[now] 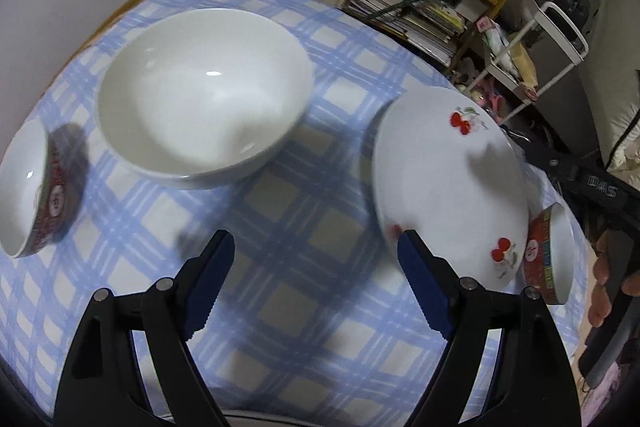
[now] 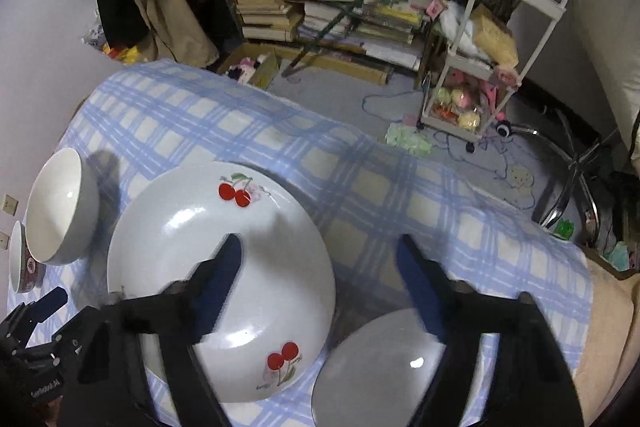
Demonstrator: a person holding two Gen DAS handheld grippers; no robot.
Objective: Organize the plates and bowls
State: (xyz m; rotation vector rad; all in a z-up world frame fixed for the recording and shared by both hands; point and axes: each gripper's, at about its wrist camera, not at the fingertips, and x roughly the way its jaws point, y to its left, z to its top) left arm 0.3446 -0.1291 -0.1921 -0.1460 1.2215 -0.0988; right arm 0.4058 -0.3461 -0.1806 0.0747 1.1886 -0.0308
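Crockery is laid out on a table covered by a blue-and-white checked tablecloth (image 1: 288,211). Left gripper (image 1: 316,247): jaws are held wide apart over bare cloth, nothing between them. A large plain white bowl (image 1: 204,95) is seen ahead of it, a red-patterned small bowl (image 1: 36,195) at far left. A cherry-printed plate (image 1: 452,183) lies to the right, with a second red-patterned bowl (image 1: 550,255) just beside its far edge. Right gripper (image 2: 320,247): jaws are likewise spread, empty, positioned above the plate's right rim; the near bowl's white interior is seen below its right finger. A cluttered bookshelf (image 2: 340,7) and a white trolley (image 2: 492,67) are noted behind.
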